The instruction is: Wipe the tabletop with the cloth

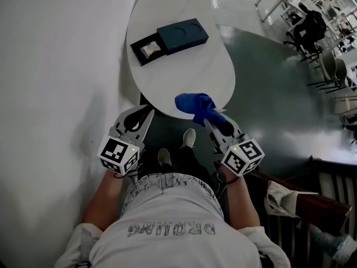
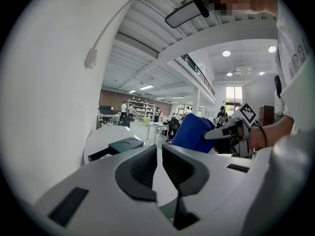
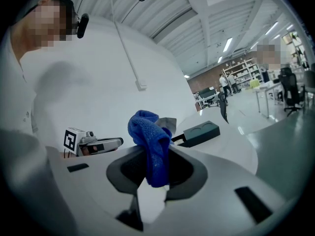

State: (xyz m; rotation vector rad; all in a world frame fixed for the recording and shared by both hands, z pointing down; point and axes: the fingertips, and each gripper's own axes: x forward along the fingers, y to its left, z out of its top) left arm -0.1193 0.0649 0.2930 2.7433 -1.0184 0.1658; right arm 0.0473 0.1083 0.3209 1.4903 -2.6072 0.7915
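Note:
A blue cloth (image 1: 195, 105) hangs bunched over the near edge of the white oval table (image 1: 167, 77). My right gripper (image 1: 211, 118) is shut on it. In the right gripper view the cloth (image 3: 150, 141) stands up between the jaws of the right gripper (image 3: 156, 157) and droops down past them. My left gripper (image 1: 141, 113) is held at the table's near left edge, shut on nothing. Its jaws nearly touch in the left gripper view (image 2: 159, 154), where the blue cloth (image 2: 192, 132) shows beyond them to the right.
A dark teal box (image 1: 182, 34) with its drawer pulled out lies on the far part of the table. A white wall (image 1: 56, 82) runs close on the left. Dark floor, chairs (image 1: 329, 66) and desks lie to the right. A wooden seat (image 1: 312, 205) is at the lower right.

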